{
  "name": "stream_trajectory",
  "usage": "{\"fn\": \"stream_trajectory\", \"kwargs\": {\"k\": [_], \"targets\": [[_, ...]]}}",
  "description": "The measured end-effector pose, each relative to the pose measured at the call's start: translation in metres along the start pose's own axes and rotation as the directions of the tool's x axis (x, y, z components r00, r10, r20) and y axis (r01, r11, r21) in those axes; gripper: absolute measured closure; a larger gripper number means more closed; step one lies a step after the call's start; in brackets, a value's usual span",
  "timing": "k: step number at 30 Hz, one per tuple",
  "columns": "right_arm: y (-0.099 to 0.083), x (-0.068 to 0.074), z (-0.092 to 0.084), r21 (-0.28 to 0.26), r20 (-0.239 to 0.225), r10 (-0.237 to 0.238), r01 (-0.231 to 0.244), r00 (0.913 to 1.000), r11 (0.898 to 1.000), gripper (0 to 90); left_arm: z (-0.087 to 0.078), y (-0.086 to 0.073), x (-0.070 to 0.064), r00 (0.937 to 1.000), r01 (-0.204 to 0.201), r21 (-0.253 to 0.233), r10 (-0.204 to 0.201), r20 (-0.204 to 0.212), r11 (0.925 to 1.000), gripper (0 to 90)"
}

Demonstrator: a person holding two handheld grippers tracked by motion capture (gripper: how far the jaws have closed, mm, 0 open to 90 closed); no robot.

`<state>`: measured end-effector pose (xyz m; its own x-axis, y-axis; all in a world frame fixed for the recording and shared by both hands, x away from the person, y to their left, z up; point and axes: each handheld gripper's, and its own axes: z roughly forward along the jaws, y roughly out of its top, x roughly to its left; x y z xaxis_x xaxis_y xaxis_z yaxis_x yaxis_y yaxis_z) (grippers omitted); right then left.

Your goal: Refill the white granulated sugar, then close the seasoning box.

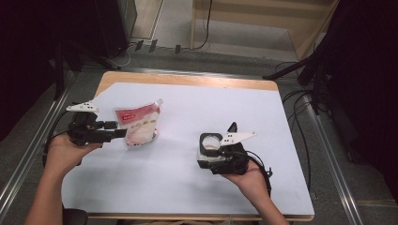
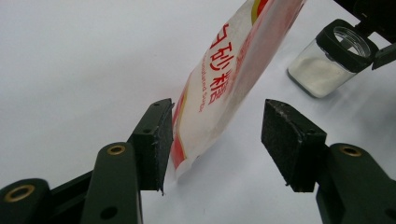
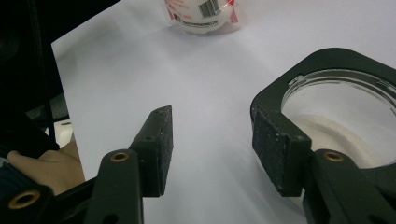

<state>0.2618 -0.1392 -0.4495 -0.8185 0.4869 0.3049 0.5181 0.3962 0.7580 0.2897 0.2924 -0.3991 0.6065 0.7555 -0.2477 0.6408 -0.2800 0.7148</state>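
- White sheet [image 1: 187,183] covers your table [image 1: 187,78] in the high view. Your left gripper [image 1: 123,132] sits at the near edge of the bag [image 1: 138,124], which stands tilted on the sheet. Your right gripper [image 1: 202,152] is at the jar [image 1: 210,146], well apart from the bag.
- Left gripper view: your gripper's [image 2: 215,140] jaws stand open, with the bag's [image 2: 229,79] lower corner between them, touching the left pad [image 2: 161,140]; the right pad is clear of it. The jar [image 2: 331,63], part full of white powder, stands beyond.
- Right gripper view: your gripper's [image 3: 212,140] jaws stand about half open, nothing between them. The right pad [image 3: 275,149] lies against the jar's black rim [image 3: 280,88]; the jar sits outside the gap. The bag [image 3: 201,16] is far off.
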Motion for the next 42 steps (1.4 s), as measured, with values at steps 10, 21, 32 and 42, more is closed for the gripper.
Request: {"fn": "stream_trajectory", "kwargs": {"k": [10,21,32,42], "targets": [[0.002,-0.003,-0.004,-0.009,0.003,0.010,-0.010,0.9999,1.000,48.9,-0.010,-0.004,0.009,0.9993,0.017,0.001,-0.017,-0.034,0.9999,44.2],[0.001,-0.003,-0.013,-0.015,0.003,0.012,-0.012,0.9999,1.000,54.4,-0.015,-0.010,0.023,0.9935,0.069,-0.006,-0.070,-0.089,0.9976,44.4],[-0.003,-0.006,-0.034,-0.023,-0.008,0.045,-0.045,0.9990,0.999,65.6,-0.007,-0.010,0.029,0.9901,0.104,-0.013,-0.105,-0.093,0.9945,44.4],[-0.013,-0.010,-0.064,-0.027,-0.004,0.075,-0.075,0.9972,0.997,83.7,-0.003,-0.007,0.028,0.9906,0.095,-0.028,-0.098,-0.096,0.9951,44.3]]}}
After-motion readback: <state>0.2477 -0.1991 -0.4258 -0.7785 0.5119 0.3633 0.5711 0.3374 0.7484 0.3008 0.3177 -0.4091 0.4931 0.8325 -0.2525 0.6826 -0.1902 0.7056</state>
